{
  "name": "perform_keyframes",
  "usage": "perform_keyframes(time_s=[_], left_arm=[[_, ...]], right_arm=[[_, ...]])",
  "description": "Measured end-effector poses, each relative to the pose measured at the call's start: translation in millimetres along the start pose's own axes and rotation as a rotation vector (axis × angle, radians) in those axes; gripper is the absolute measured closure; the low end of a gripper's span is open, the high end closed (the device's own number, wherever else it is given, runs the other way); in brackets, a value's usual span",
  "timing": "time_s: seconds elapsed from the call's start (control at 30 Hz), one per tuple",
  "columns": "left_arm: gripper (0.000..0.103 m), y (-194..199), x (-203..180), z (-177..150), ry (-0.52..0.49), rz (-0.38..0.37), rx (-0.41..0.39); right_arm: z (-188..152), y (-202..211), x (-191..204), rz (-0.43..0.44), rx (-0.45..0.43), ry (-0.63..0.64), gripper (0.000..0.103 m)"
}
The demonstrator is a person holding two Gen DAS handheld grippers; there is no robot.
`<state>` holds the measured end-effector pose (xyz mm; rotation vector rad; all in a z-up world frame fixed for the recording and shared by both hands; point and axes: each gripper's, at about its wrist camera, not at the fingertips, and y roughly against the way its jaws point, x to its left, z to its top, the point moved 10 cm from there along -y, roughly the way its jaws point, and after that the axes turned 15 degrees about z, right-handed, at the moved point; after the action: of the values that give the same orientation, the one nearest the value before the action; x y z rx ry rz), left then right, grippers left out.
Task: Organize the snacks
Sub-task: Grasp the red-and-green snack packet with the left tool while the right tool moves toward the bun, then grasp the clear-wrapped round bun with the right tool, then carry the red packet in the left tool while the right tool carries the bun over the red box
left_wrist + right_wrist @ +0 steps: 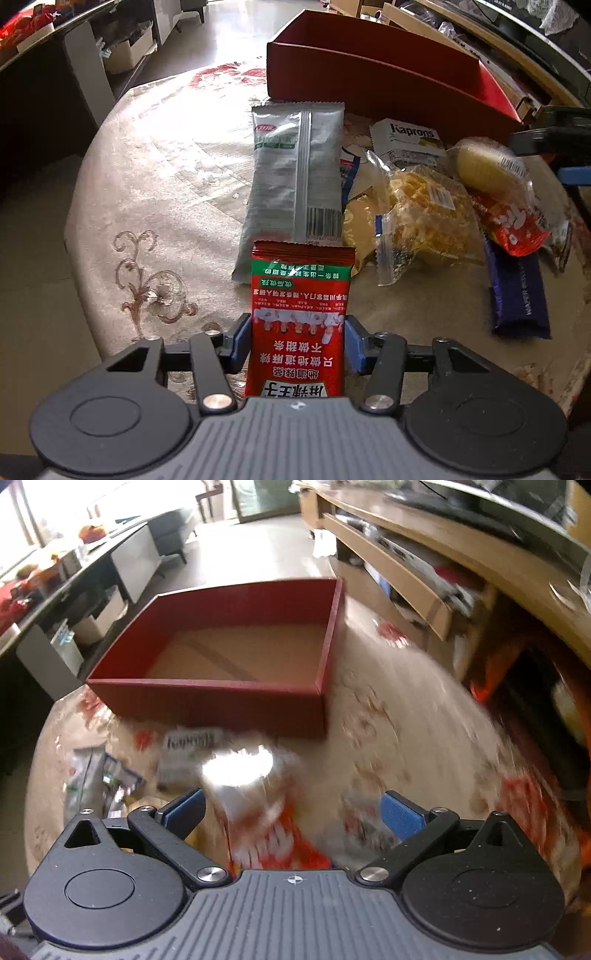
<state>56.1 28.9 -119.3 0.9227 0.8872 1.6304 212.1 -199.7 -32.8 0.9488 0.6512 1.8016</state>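
My left gripper (pixel 298 341) is shut on a red spicy-snack packet (pixel 300 317) and holds it upright above the table. Beyond it lie a silver packet (pixel 295 177), a white Kaprons box (pixel 408 142), a clear bag of yellow snack (pixel 424 218), a clear bread bag with red print (pixel 506 188) and a dark blue bar (pixel 521 299). The empty red box (pixel 236 657) stands at the far side and also shows in the left wrist view (pixel 369 81). My right gripper (pixel 293 812) is open over the blurred bread bag (pixel 266 805). It shows at the right edge of the left view (pixel 554 147).
The round table has a beige floral cloth (pixel 155 206). Its edge curves at the left and near side. A wooden shelf unit (pixel 424 576) stands to the right of the table. A dark counter (pixel 55 590) and floor lie to the left.
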Motion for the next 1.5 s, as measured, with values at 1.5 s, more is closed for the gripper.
perform_keyframes(time_s=[1.5], left_arm=[[0.048,2.5,2.3,-18.0,0.004,0.086,-0.003]], right_arm=[[-118.1,5.6,75.0,0.097,0.241,0.26,0.037]])
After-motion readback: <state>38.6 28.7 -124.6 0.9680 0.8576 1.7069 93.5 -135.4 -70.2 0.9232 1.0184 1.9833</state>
